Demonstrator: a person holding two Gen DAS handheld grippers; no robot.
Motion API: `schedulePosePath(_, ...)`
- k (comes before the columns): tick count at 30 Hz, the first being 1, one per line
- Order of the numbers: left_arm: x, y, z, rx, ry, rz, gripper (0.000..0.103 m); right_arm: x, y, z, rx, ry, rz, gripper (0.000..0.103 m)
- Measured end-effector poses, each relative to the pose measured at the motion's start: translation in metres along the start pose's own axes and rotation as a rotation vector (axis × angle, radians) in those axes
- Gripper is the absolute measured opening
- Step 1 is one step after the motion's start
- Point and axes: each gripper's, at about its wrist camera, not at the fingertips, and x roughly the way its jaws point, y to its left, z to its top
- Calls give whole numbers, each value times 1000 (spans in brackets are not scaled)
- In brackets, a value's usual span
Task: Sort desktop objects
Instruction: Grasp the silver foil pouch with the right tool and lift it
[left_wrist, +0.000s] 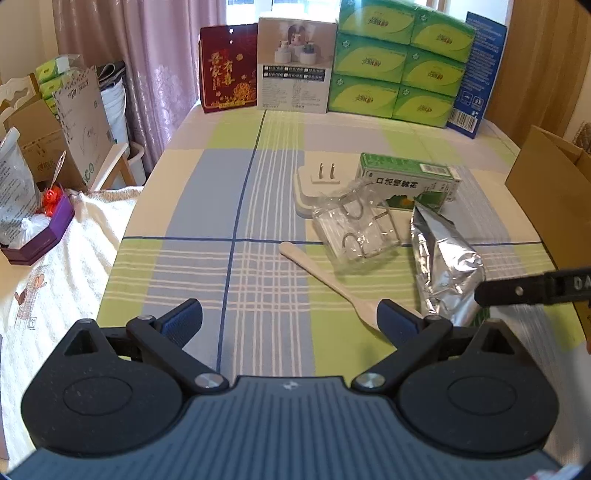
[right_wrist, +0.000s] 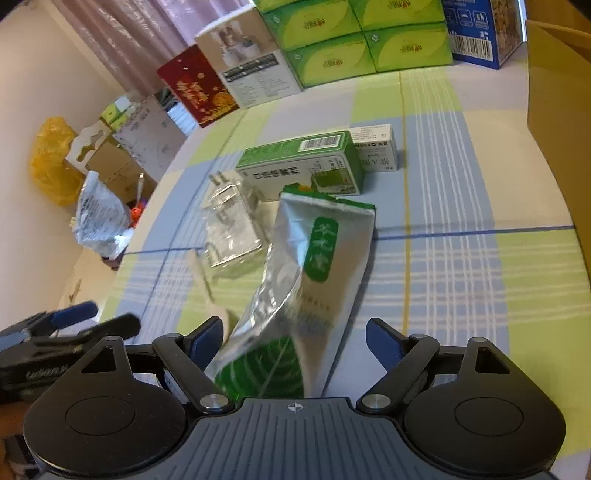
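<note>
The right tool (right_wrist: 294, 341) is spread wide, and the foil pouch (right_wrist: 295, 280) lies between its fingers at 12 o'clock, its green end nearest the camera (contact with either pad cannot be told). The left tool (left_wrist: 290, 320) is also wide and holds nothing, hovering over the checked cloth of the bench (left_wrist: 207, 206). At its 1 o'clock a pale spoon (left_wrist: 325, 280) lies slantwise, its bowl end behind the right finger. Past the spoon sits a clear plastic packet (left_wrist: 354, 229), touching a white plug (left_wrist: 317, 184) with prongs up. Just beside these, at 2 o'clock, lies the green box (left_wrist: 406, 181). Behind it, in the right view, is a small white box (right_wrist: 376, 149)
</note>
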Motion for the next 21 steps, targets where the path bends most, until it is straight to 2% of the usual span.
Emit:
schedulePosePath(9,8,-5,-3,11,28,-17,99,28,3,11,-32,51,-38,79)
schedulePosePath(16,10,-6,-5,13,36,-15,99,32,9,9,-127,59,-82,46)
schedulePosePath(18,11,-6,-5,13,42,-13,99,28,13,9,-170,64,-117,43)
schedulePosePath(21,12,-6,-6,10,44,-20,99,18,14,8,-254,56,-225,42)
